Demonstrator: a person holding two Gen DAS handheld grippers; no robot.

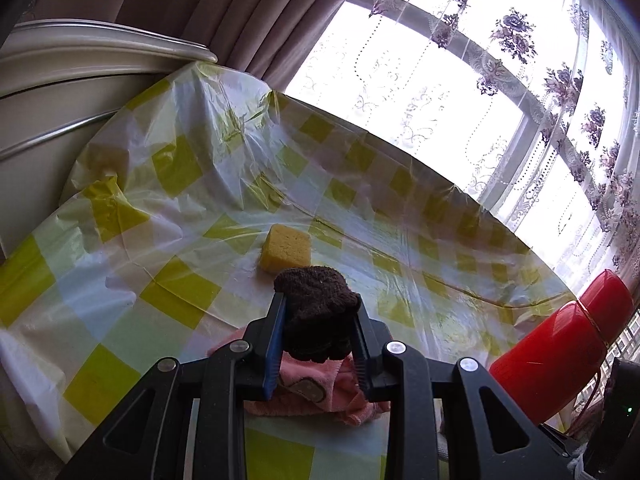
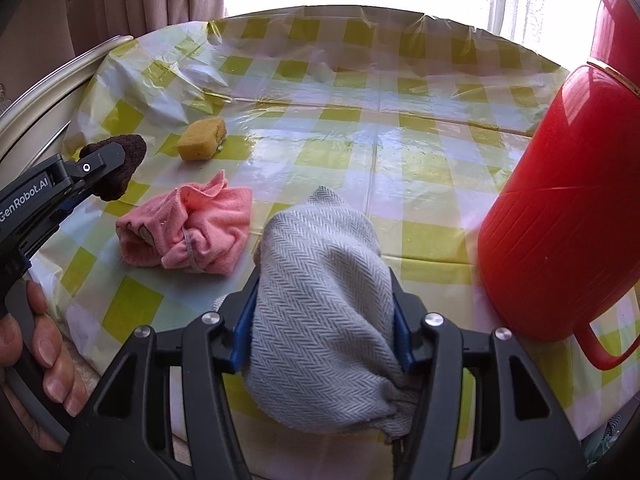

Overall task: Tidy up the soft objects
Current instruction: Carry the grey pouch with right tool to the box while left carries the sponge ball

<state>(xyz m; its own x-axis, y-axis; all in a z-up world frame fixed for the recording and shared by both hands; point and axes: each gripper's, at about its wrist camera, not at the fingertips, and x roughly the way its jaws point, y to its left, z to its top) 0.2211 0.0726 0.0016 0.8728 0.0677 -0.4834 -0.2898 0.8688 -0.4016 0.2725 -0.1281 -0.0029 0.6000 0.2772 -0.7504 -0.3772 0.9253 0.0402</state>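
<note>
My left gripper (image 1: 318, 312) is shut on a dark brown knitted cloth (image 1: 316, 300) held above the table; the same cloth (image 2: 124, 164) shows at the left of the right wrist view. A yellow sponge (image 1: 286, 249) lies just beyond it, seen also as a sponge (image 2: 202, 138) on the checked cover. Below the left jaws sits a crumpled pink towel (image 1: 320, 392), which lies mid-left as a pink towel (image 2: 188, 232) in the right wrist view. My right gripper (image 2: 324, 280) is shut on a grey herringbone cloth (image 2: 320, 300) that bulges up between its jaws.
A tall red thermos jug (image 2: 560, 200) stands close on the right, seen also as the jug (image 1: 560, 352). A yellow-checked plastic cover (image 2: 360, 128) drapes the table. Curtains (image 1: 200, 8) and a window lie behind; a pale curved headboard (image 1: 80, 56) is at the left.
</note>
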